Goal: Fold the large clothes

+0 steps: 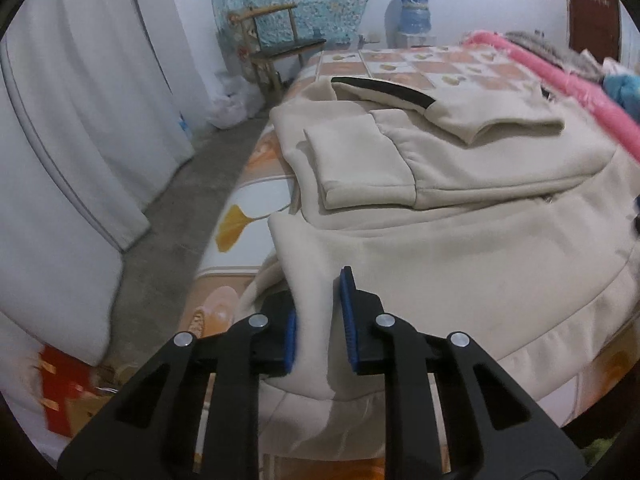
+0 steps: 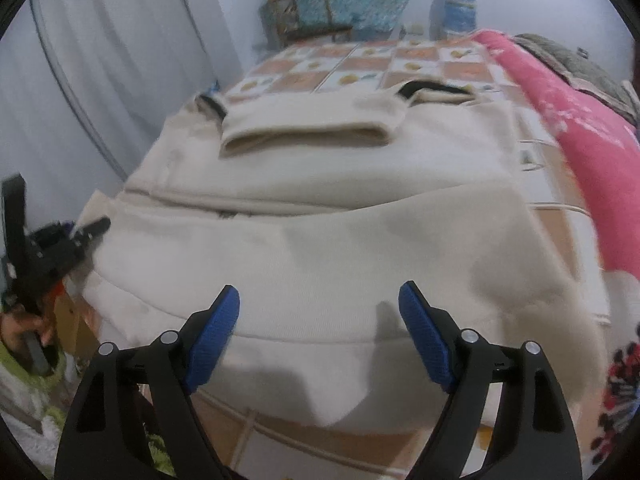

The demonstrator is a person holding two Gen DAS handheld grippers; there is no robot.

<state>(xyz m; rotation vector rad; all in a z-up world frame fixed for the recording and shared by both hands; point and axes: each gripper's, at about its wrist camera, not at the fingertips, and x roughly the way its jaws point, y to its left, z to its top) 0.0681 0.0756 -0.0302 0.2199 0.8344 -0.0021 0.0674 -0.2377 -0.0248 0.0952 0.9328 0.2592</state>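
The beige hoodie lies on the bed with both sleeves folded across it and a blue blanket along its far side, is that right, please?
Not quite: the blanket beside the beige hoodie is pink, not blue, as the right wrist view shows. The rest holds: the hoodie lies on the bed with both sleeves folded across it.

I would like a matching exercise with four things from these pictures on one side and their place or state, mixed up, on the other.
Things:
1. beige fleece hooded sweatshirt
2. pink blanket
3. left tool
4. right tool

Place or state:
A. open above the hem
B. along the bed's far side
C. spread on the bed, sleeves folded in
D. around a fold at the garment's corner

Pairs: 1-C, 2-B, 3-D, 4-A
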